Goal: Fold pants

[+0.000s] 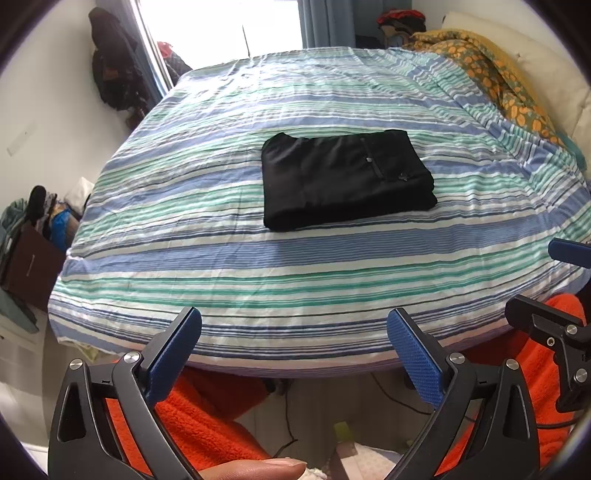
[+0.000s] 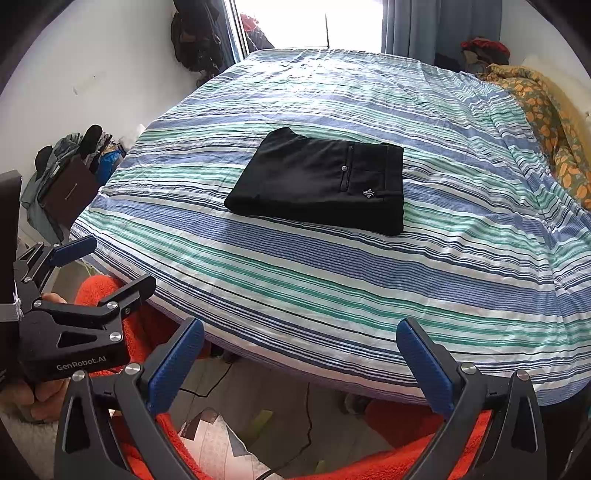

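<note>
Black pants (image 1: 343,177) lie folded into a compact rectangle in the middle of the striped bed (image 1: 258,280); in the right wrist view the pants (image 2: 317,184) show a back pocket button and a small emblem. My left gripper (image 1: 293,332) is open and empty, held back over the bed's near edge, well short of the pants. My right gripper (image 2: 299,343) is open and empty too, also at the near edge. The right gripper shows at the left wrist view's right edge (image 1: 554,295), and the left gripper at the right wrist view's left edge (image 2: 96,266).
A yellow and orange patterned blanket (image 1: 491,70) is bunched at the bed's far right. Clothes and a brown bag (image 2: 70,188) pile on the floor at left. A bright window (image 2: 310,22) is behind the bed. An orange fleece (image 1: 192,417) is below the grippers.
</note>
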